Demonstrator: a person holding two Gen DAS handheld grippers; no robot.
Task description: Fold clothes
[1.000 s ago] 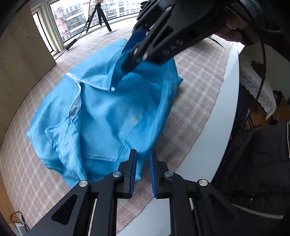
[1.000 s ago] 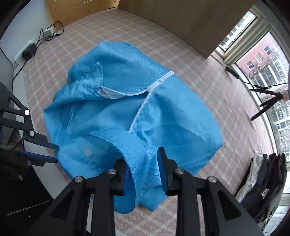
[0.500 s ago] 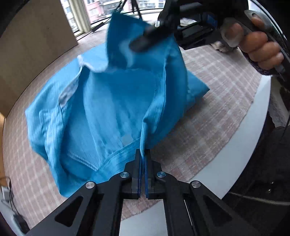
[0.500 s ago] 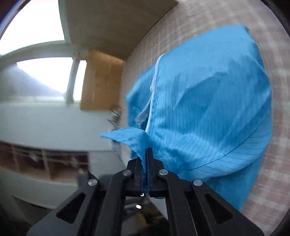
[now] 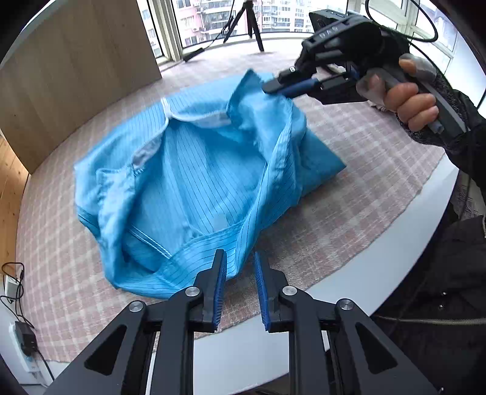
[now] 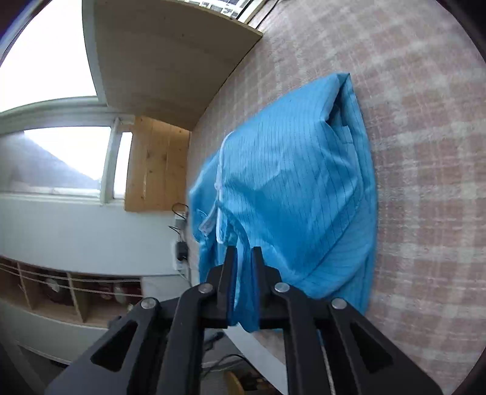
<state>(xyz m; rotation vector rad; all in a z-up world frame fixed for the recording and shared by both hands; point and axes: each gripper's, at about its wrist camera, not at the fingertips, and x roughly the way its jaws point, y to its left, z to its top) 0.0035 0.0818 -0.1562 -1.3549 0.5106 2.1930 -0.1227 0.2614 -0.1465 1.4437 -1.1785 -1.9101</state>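
Note:
A blue pinstriped jacket [image 5: 197, 179] with a white zipper lies bunched on a pink checked cloth [image 5: 349, 194] on a white table. My left gripper [image 5: 240, 267] is open at the jacket's near hem, which lies just in front of its left finger. My right gripper [image 5: 273, 86] shows in the left wrist view, lifted at the jacket's far edge. In the right wrist view the right gripper [image 6: 243, 258] has its jaws slightly apart with a fold of the jacket [image 6: 297, 194] between them.
The white table edge [image 5: 379, 267] curves at the near right. Wooden panels [image 5: 76, 70] stand at the back left. A power strip with cables [image 5: 24, 337] lies at the left. A tripod [image 5: 243, 21] stands by the windows. My dark-sleeved body is at the right.
My left gripper was shut on the hem half a second ago and has now opened, and the hem has dropped. My right gripper's jaws have loosened and it has moved lower.

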